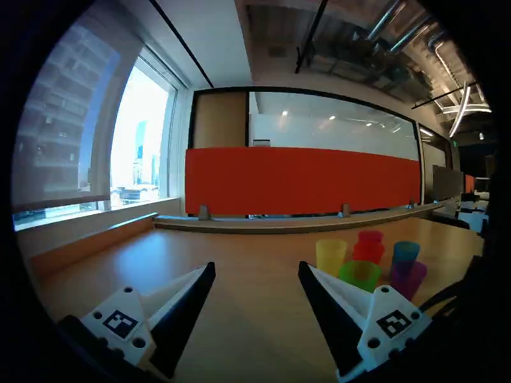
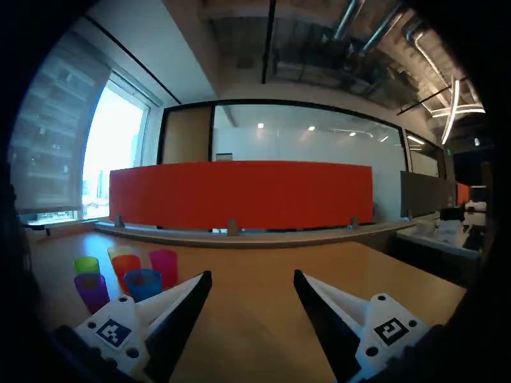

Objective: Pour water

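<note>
The left gripper (image 1: 256, 265) has its jaws spread wide, empty, above the wooden table (image 1: 255, 249). The coloured cups (image 1: 367, 262) stand clustered just right of its right finger. The right gripper (image 2: 252, 273) is likewise spread and empty, with the cups to its near left. An orange partition (image 1: 300, 182) lines the table's far edge.

Translucent yellow plastic cup (image 1: 331, 254), red plastic cup (image 1: 369, 246), teal-blue plastic cup (image 1: 405, 252), green plastic cup (image 1: 359, 273) and purple plastic cup (image 1: 407, 279) stand on the plain honey-brown wooden desk (image 1: 191, 249). The flat divider panel (image 1: 300, 182) is solid orange-red. The left gripper (image 1: 255, 268) and right gripper (image 2: 252, 274) are black inside, with white plates bearing black-and-white square markers
</note>
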